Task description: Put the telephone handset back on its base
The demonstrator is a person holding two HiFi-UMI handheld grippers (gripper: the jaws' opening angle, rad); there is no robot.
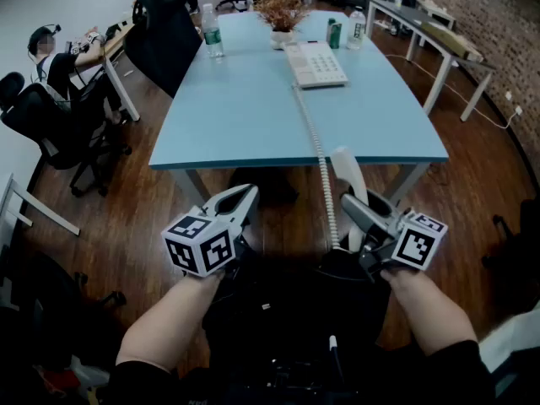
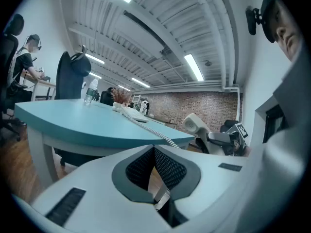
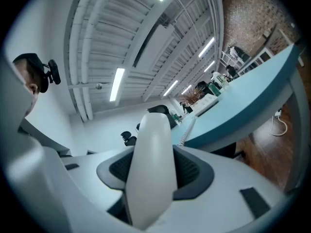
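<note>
Your right gripper [image 1: 353, 209] is clamped on the handset [image 1: 347, 167], held off the table's [image 1: 236, 108] near edge, well apart from the base [image 1: 315, 63]. Your left gripper [image 1: 243, 199] is closed and empty.

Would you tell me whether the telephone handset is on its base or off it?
Off. The right tongs grip the handset short of the table; the base sits on the table, joined only by the coiled cord.

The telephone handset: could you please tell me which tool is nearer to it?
Right. The right tool is clamped on the handset; the left tool is off to its left, not touching it.
</note>
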